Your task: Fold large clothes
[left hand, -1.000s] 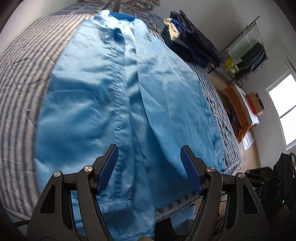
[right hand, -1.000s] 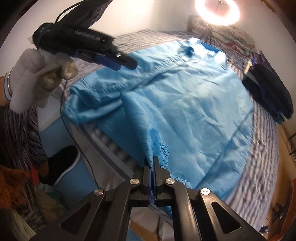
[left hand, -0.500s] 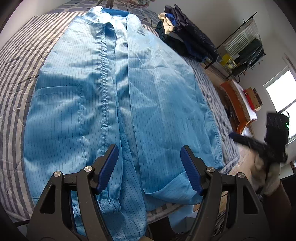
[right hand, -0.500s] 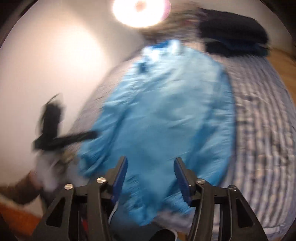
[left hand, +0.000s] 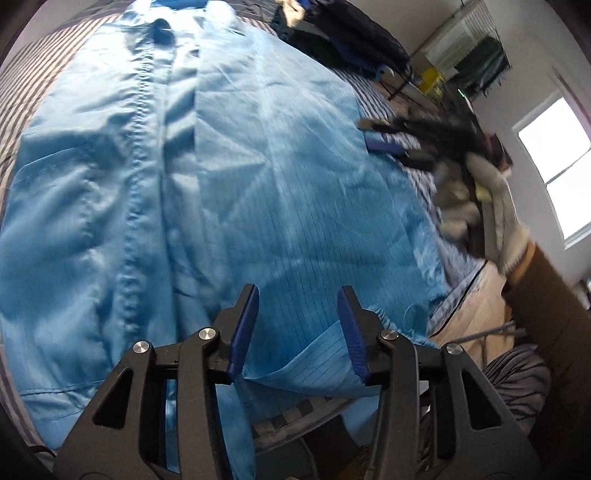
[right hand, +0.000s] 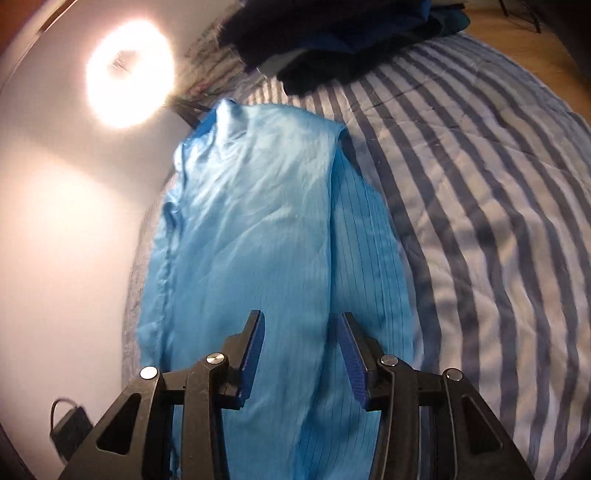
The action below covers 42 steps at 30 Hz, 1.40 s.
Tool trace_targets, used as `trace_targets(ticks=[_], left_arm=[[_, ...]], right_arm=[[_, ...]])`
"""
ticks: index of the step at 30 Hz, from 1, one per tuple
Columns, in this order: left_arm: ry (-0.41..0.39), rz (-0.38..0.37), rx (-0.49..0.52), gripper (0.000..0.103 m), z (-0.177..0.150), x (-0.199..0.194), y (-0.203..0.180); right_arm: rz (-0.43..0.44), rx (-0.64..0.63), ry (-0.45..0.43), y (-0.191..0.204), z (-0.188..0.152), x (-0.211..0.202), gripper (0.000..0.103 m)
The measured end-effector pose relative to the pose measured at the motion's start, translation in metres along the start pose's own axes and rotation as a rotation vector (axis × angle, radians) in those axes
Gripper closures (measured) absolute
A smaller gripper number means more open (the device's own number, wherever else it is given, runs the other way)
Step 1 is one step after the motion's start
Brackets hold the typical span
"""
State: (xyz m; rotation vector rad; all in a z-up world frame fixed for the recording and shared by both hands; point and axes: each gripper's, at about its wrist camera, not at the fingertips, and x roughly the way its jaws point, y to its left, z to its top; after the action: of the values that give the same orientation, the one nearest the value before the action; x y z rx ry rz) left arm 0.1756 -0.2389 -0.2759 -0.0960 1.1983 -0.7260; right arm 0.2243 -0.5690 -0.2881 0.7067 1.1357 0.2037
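A large light-blue coat (left hand: 184,184) lies flat on the striped bed, its right side folded over the middle. My left gripper (left hand: 297,295) sits low over the near hem; its jaws are closing with the folded hem between them, pads apart from the cloth. My right gripper (right hand: 299,321) hovers over the coat (right hand: 258,221) along its folded edge, jaws apart and closing slightly, cloth below them. In the left wrist view the right gripper (left hand: 384,147) shows blurred at the coat's right edge, held by a gloved hand (left hand: 476,173).
The striped bed cover (right hand: 480,184) lies bare to the right of the coat. A pile of dark clothes (left hand: 351,33) sits at the bed's far end. A ring light (right hand: 129,74) glares on the wall. Wooden floor (left hand: 476,306) and a window (left hand: 554,166) lie right.
My right gripper went from shut on the coat's edge to open, rolled and swung over to the coat's right side. My left gripper dropped toward the near hem and narrowed its jaws.
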Motion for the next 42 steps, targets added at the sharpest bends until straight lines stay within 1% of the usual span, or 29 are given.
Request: trace_targets(ticks=[1, 2, 3, 4, 8, 9, 11, 13, 15, 17, 19, 20, 21, 22, 25, 26, 28, 29, 30, 31, 32, 34, 35, 37, 38, 39, 40, 41, 42], left_arm=[[0.007, 0.010, 0.021, 0.059, -0.001, 0.004, -0.003], [0.017, 0.018, 0.038, 0.063, -0.004, 0.008, -0.006], [0.027, 0.021, 0.047, 0.066, -0.005, 0.011, -0.008], [0.040, 0.019, 0.056, 0.066, -0.008, 0.015, -0.010], [0.069, -0.026, 0.074, 0.066, -0.015, 0.028, -0.024], [0.072, -0.037, 0.076, 0.066, -0.016, 0.030, -0.027], [0.095, -0.083, 0.076, 0.066, -0.018, 0.038, -0.036], [0.104, -0.096, 0.086, 0.066, -0.018, 0.044, -0.044], [0.105, -0.101, 0.108, 0.066, -0.017, 0.049, -0.055], [0.110, -0.127, 0.111, 0.066, -0.016, 0.051, -0.062], [0.115, -0.151, 0.118, 0.066, -0.016, 0.051, -0.069], [0.118, -0.163, 0.128, 0.066, -0.017, 0.050, -0.072], [0.121, -0.173, 0.138, 0.066, -0.017, 0.049, -0.074], [0.123, -0.176, 0.147, 0.066, -0.017, 0.049, -0.077], [0.127, -0.182, 0.157, 0.066, -0.021, 0.051, -0.082], [0.126, -0.187, 0.154, 0.066, -0.021, 0.053, -0.085], [0.122, -0.200, 0.147, 0.066, -0.023, 0.054, -0.088], [0.118, -0.203, 0.142, 0.066, -0.023, 0.056, -0.091], [0.113, -0.206, 0.140, 0.066, -0.023, 0.057, -0.091], [0.109, -0.209, 0.136, 0.066, -0.022, 0.059, -0.093], [0.113, -0.218, 0.128, 0.066, -0.021, 0.060, -0.096], [0.117, -0.239, 0.129, 0.066, -0.023, 0.057, -0.102], [0.112, -0.247, 0.145, 0.066, -0.023, 0.050, -0.105], [0.090, -0.247, 0.173, 0.066, -0.024, 0.034, -0.108], [0.072, -0.246, 0.184, 0.066, -0.025, 0.022, -0.106], [0.060, -0.243, 0.188, 0.066, -0.026, 0.014, -0.103], [0.038, -0.230, 0.188, 0.066, -0.026, 0.003, -0.099], [0.016, -0.213, 0.185, 0.066, -0.026, -0.006, -0.093], [-0.001, -0.192, 0.186, 0.066, -0.026, -0.012, -0.087]], right_arm=[[0.008, 0.000, 0.005, 0.000, 0.002, 0.006, 0.072], [0.006, -0.002, 0.013, 0.000, 0.004, 0.011, 0.086], [-0.020, -0.014, 0.015, 0.001, 0.007, 0.016, 0.102], [-0.045, -0.031, 0.013, 0.001, 0.009, 0.017, 0.103], [-0.120, -0.110, -0.014, 0.011, 0.016, 0.011, 0.103], [-0.129, -0.107, -0.026, 0.009, 0.019, 0.006, 0.103], [-0.141, -0.092, -0.046, 0.004, 0.022, -0.002, 0.103], [-0.174, -0.087, -0.063, -0.002, 0.027, -0.008, 0.103], [-0.173, -0.058, -0.072, -0.008, 0.031, -0.012, 0.103], [-0.148, -0.019, -0.065, -0.016, 0.029, -0.016, 0.103], [-0.120, 0.001, -0.032, -0.020, 0.023, -0.021, 0.091], [-0.105, -0.002, -0.027, -0.020, 0.019, -0.026, 0.077], [-0.077, 0.001, -0.022, -0.019, 0.013, -0.031, 0.072], [-0.039, 0.007, -0.002, -0.019, 0.007, -0.032, 0.072], [0.004, 0.002, 0.073, -0.017, -0.017, -0.030, 0.072], [-0.008, -0.008, 0.096, -0.015, -0.024, -0.028, 0.072], [-0.064, -0.039, 0.140, -0.011, -0.041, -0.022, 0.072], [-0.067, -0.043, 0.147, -0.011, -0.046, -0.020, 0.073], [-0.079, -0.049, 0.144, -0.010, -0.050, -0.020, 0.081], [-0.119, -0.064, 0.134, -0.008, -0.052, -0.020, 0.089], [-0.153, -0.081, 0.129, -0.006, -0.053, -0.021, 0.103], [-0.224, -0.117, 0.092, -0.003, -0.052, -0.027, 0.103], [-0.237, -0.119, 0.080, -0.003, -0.052, -0.030, 0.103], [-0.203, -0.115, 0.070, -0.002, -0.052, -0.035, 0.103], [-0.170, -0.099, 0.073, -0.005, -0.051, -0.040, 0.098], [-0.151, -0.080, 0.072, -0.007, -0.052, -0.045, 0.082], [-0.146, -0.080, 0.057, -0.009, -0.052, -0.049, 0.075], [-0.157, -0.086, 0.040, -0.010, -0.053, -0.054, 0.071], [-0.153, -0.079, 0.040, -0.013, -0.055, -0.056, 0.070]])
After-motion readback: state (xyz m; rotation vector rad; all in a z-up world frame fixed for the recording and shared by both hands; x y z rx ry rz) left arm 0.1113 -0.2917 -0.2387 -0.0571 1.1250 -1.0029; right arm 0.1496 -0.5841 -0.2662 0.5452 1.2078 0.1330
